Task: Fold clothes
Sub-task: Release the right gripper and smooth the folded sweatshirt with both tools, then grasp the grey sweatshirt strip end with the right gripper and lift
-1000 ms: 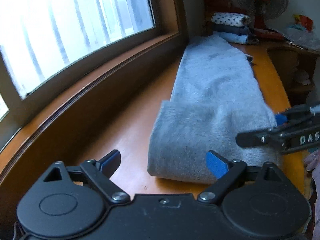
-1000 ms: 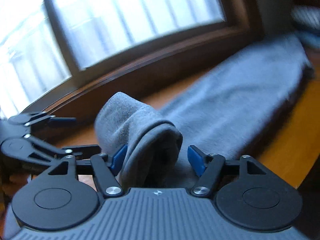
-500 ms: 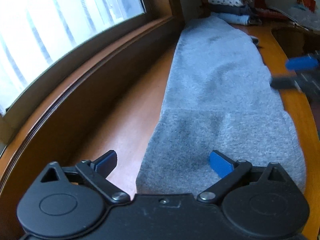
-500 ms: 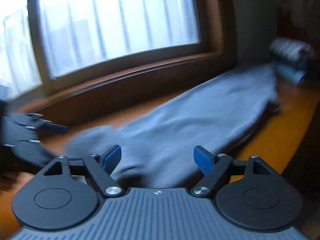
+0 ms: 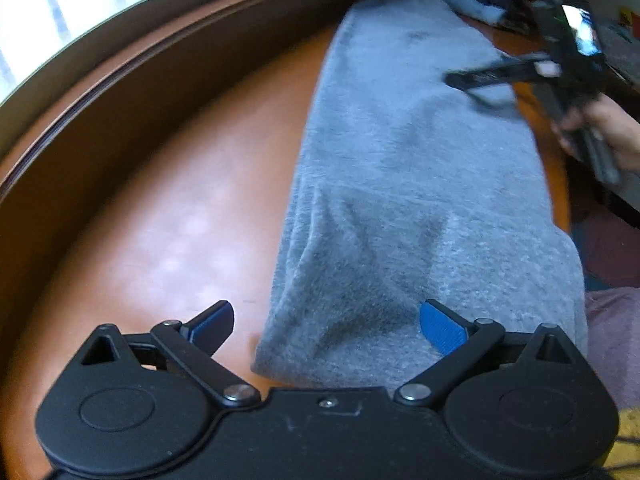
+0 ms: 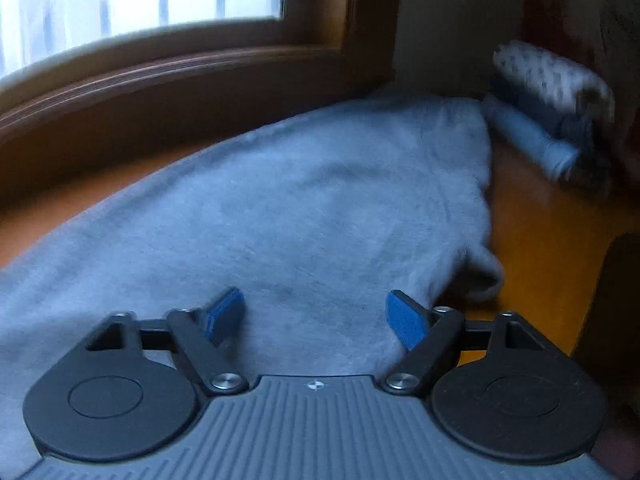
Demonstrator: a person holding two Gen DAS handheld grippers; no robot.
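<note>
One stack of folded clothes (image 6: 560, 112) sits upper right, just past the far end of the grey garment (image 5: 420, 184), three folded pieces showing. The garment runs lengthwise down the wooden table (image 5: 168, 220), bare wood open on its left up to the window ledge (image 5: 120, 72). Left gripper (image 5: 326, 322) spread wide over the near corner, empty; right gripper (image 6: 316, 316), jaws just opening, nothing gripped.

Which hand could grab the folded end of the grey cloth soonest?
Probably the left. The left gripper hangs right above the folded end of the long grey fleece garment, jaws wide open. The right gripper is farther along, near the far end.
</note>
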